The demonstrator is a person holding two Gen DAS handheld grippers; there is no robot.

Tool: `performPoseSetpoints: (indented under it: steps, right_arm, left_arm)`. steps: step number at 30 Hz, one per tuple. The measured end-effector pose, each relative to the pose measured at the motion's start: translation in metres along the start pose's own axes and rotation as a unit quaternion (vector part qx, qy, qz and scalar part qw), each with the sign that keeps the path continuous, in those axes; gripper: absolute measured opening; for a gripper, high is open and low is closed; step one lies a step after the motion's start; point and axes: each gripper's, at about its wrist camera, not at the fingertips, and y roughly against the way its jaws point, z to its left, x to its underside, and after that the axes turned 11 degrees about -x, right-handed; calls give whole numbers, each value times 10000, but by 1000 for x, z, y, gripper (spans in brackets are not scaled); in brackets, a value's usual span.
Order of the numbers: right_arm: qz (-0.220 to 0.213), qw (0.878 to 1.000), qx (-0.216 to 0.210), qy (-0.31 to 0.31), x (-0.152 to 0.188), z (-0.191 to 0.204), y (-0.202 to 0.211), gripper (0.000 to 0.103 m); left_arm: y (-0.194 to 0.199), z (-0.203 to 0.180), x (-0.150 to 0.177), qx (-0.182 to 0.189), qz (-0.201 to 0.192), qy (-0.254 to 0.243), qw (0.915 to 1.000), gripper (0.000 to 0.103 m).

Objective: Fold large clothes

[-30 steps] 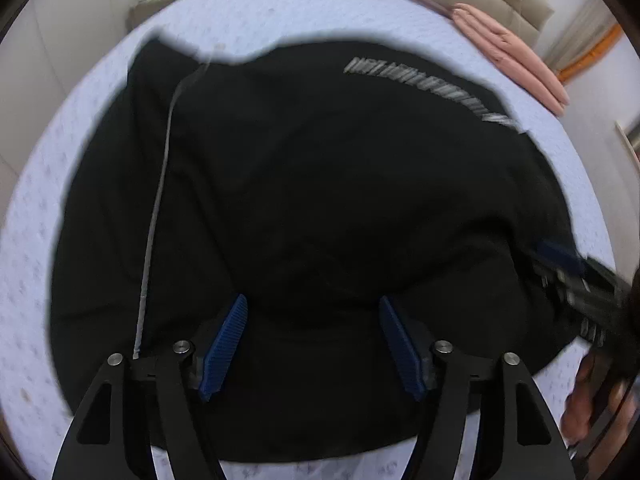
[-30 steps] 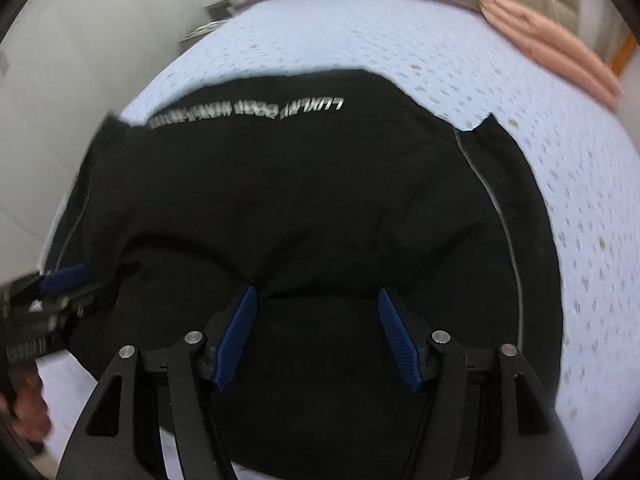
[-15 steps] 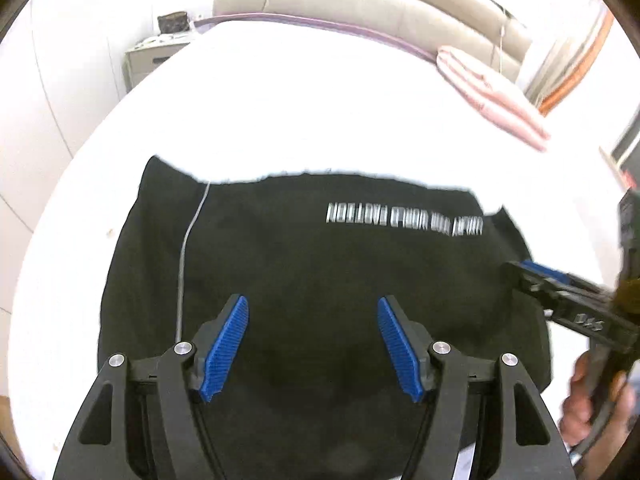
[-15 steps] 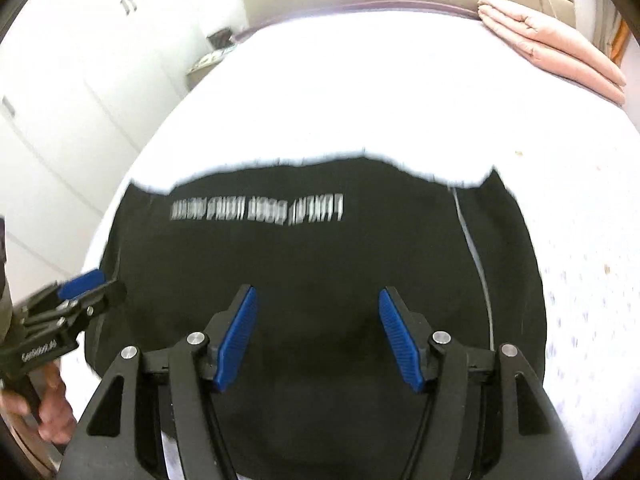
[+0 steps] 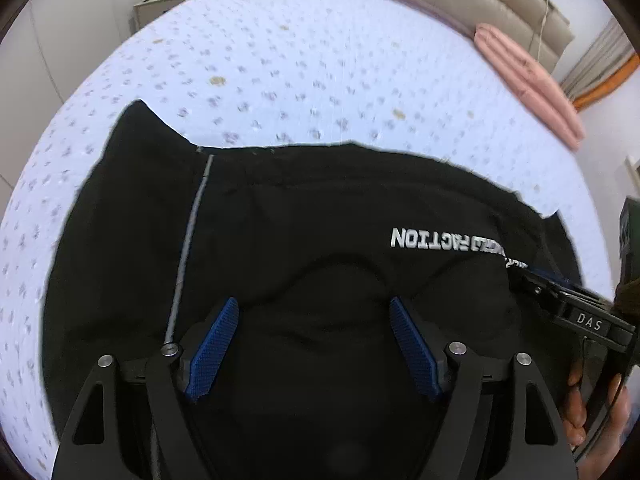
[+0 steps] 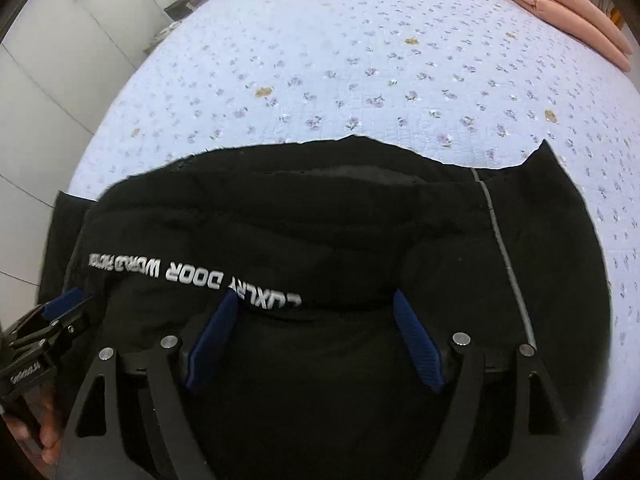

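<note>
A large black garment [image 5: 304, 220] with white lettering and a grey side stripe lies on the bed; it also fills the lower right wrist view [image 6: 320, 232]. My left gripper [image 5: 314, 316] is open, its blue pads spread over the black cloth near its near edge. My right gripper [image 6: 314, 312] is open in the same way, with a raised fold of cloth bearing the lettering between its pads. Each gripper shows at the edge of the other's view: the right one [image 5: 560, 292], the left one [image 6: 60, 312]. Whether any cloth is pinched is hidden.
The bed has a pale lilac flowered quilt [image 5: 300, 60] beyond the garment. A folded pink blanket [image 5: 528, 80] lies at the far right by a beige headboard. A nightstand [image 5: 168, 4] stands at the far left. White cupboards [image 6: 80, 40] line the left side.
The far part of the garment has folded toward me, so the lettering now sits much nearer the grippers and more quilt shows. Both grippers stay open.
</note>
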Motion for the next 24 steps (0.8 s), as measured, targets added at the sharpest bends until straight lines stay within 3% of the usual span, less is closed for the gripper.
performPoseSetpoints:
  steps: [5, 8, 12, 14, 16, 18, 24]
  right_arm:
    - [-590, 9974, -417, 60, 48, -3, 89, 79]
    - [-598, 9979, 80, 248, 90, -4, 115, 79]
    - [-52, 9979, 639, -34, 126, -31, 84, 78]
    - [-23, 9968, 792, -107, 130, -43, 66, 90]
    - [-137, 9954, 925, -188, 127, -50, 59, 97]
    - [-102, 9957, 833, -389, 123, -56, 58, 98]
    - [-165, 9968, 405, -669, 124, -63, 92, 95]
  left_arm:
    - [79, 37, 47, -216, -859, 173, 9959, 75]
    - [87, 58, 81, -581, -660, 364, 9955, 75]
    - [44, 79, 109, -773, 18, 772, 9940, 74]
    - [36, 81, 109, -915, -72, 955, 9912, 76]
    - [32, 72, 105, -1148, -152, 833, 9898, 78]
    - [28, 69, 103, -1229, -131, 776, 9893, 78]
    - [53, 81, 92, -915, -162, 727, 9930, 76]
